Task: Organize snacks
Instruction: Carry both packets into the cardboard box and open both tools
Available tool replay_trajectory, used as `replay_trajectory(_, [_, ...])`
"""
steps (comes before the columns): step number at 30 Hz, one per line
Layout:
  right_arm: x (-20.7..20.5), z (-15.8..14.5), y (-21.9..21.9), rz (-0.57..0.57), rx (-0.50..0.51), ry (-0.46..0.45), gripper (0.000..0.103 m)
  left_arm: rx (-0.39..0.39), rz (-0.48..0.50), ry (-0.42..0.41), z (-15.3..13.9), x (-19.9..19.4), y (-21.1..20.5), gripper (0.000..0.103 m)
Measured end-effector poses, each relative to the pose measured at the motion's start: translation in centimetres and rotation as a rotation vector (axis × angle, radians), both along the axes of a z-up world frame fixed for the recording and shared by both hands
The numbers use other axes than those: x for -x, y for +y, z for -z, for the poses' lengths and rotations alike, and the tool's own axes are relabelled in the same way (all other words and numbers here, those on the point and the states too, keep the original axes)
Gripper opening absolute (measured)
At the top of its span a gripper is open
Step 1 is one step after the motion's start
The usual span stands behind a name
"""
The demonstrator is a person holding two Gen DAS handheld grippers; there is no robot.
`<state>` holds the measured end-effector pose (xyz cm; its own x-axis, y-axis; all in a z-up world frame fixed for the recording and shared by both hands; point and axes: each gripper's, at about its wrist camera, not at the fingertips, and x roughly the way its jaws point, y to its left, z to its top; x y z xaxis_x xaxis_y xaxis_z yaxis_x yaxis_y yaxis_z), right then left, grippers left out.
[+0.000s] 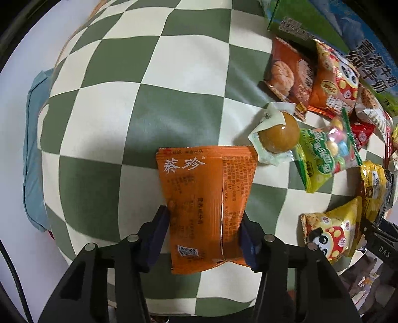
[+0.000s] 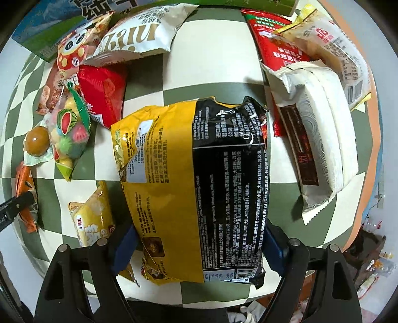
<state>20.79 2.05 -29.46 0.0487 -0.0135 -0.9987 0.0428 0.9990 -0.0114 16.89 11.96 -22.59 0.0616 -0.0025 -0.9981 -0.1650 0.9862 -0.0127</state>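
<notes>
An orange snack packet (image 1: pixel 199 193) hangs upright above the green-and-white checked tablecloth (image 1: pixel 124 99), and my left gripper (image 1: pixel 204 231) is shut on its lower sides. In the right wrist view a large yellow-and-black noodle packet (image 2: pixel 199 186) fills the middle. My right gripper (image 2: pixel 199 248) is shut on it, with the blue pads (image 2: pixel 124 246) pressing both edges. That packet (image 1: pixel 373 188) also shows at the far right of the left wrist view. The left gripper's finger and the orange packet (image 2: pixel 24 181) appear at the left edge of the right wrist view.
Loose snacks lie between the grippers: a brown ball in clear wrap (image 1: pixel 278 135), a green candy bag (image 1: pixel 323 154), a yellow panda packet (image 1: pixel 330 238) and red packets (image 2: pixel 102 97). A milk carton (image 1: pixel 311 22) stands at the back. White packets (image 2: pixel 318 139) lie at the right.
</notes>
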Motion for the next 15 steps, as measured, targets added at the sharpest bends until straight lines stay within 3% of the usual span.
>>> replay_trajectory(2, [0.2, -1.4, -1.1, 0.006, -0.024, -0.006, 0.088, -0.002, 0.0, -0.008, -0.2, 0.5, -0.9, 0.05])
replay_trajectory(7, [2.3, -4.0, -4.6, 0.017, -0.115, -0.026, 0.088, 0.037, 0.012, -0.056, -4.3, 2.6, -2.9, 0.05])
replay_trajectory(11, [3.7, -9.1, -9.8, 0.019, -0.191, -0.065, 0.088, 0.078, 0.031, -0.119, -8.6, 2.9, -5.2, 0.05])
replay_trajectory(15, [3.0, -14.8, -12.5, 0.024, -0.28, -0.125, 0.088, 0.127, 0.051, -0.201, -12.7, -0.2, -8.2, 0.05])
